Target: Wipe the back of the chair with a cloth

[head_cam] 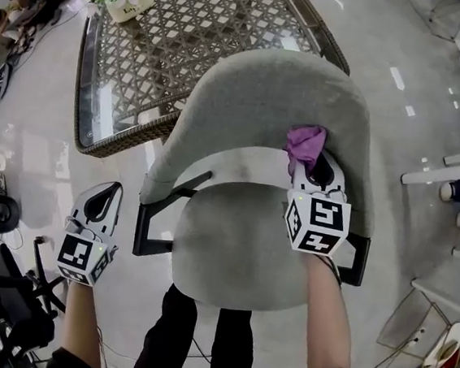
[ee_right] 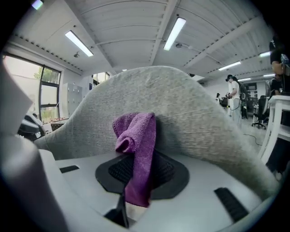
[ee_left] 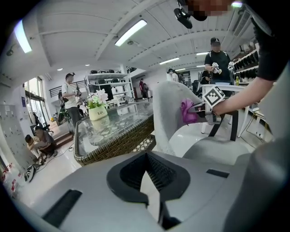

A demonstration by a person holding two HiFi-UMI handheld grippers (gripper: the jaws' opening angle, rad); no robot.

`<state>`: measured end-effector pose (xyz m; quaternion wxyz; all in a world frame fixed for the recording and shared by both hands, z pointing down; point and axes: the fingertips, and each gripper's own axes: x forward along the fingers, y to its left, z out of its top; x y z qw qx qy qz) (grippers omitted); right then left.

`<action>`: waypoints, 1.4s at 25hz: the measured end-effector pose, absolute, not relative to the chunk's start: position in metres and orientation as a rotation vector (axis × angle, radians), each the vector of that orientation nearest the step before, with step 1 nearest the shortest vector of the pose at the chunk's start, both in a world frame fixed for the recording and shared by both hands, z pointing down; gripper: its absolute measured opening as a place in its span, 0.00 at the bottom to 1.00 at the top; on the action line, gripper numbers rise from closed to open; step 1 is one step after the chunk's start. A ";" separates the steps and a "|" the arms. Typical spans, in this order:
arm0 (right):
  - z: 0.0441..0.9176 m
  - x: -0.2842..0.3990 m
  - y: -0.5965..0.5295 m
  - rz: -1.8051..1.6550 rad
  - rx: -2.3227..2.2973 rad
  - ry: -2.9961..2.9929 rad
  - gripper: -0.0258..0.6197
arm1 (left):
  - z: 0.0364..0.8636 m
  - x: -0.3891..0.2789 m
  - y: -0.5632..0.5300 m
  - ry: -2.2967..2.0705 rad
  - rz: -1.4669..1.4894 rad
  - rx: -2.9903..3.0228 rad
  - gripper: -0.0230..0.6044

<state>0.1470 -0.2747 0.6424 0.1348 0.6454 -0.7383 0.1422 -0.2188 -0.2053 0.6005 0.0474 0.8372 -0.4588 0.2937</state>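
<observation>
Right gripper (head_cam: 307, 169): jaws clamped on purple cloth (head_cam: 304, 143), pressed against chair back (head_cam: 255, 100) (inner face). Left gripper (head_cam: 111, 191): jaws together, empty, off to the side.

Legible text: one candidate only. White flower pot (ee_left: 97, 113) on the glass-topped counter (ee_left: 113, 136), well ahead of the left claw (ee_left: 146, 158) and off to its left, carries a short dark word. It starts "Li"; the remaining letters are too small to confirm.

Left marker cube (head_cam: 83, 258), just behind the left claw, and right marker cube (head_cam: 317, 223), just behind the right claw (head_cam: 302, 165), show black-and-white square code patterns with no letters or numbers.

Nothing else legible.
</observation>
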 end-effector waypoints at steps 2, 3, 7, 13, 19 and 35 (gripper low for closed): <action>0.639 0.164 -0.268 0.396 1.888 -2.110 0.18 | 0.596 -0.212 -0.204 -1.386 0.905 2.575 0.05; 0.637 0.171 -0.264 0.398 1.902 -2.097 0.18 | 0.593 -0.210 -0.203 -1.384 0.905 2.583 0.05; 0.631 0.183 -0.249 0.476 1.962 -2.089 0.18 | 0.580 -0.206 -0.202 -1.403 0.886 2.582 0.05; 0.602 0.162 -0.223 0.420 1.889 -2.166 0.18 | 0.563 -0.195 -0.193 -1.392 0.849 2.609 0.05; 0.558 0.148 -0.193 0.394 1.854 -2.197 0.18 | 0.532 -0.182 -0.185 -1.403 0.739 2.609 0.05; 0.426 0.132 -0.153 0.385 1.818 -2.275 0.18 | 0.404 -0.159 -0.171 -1.463 0.513 2.565 0.05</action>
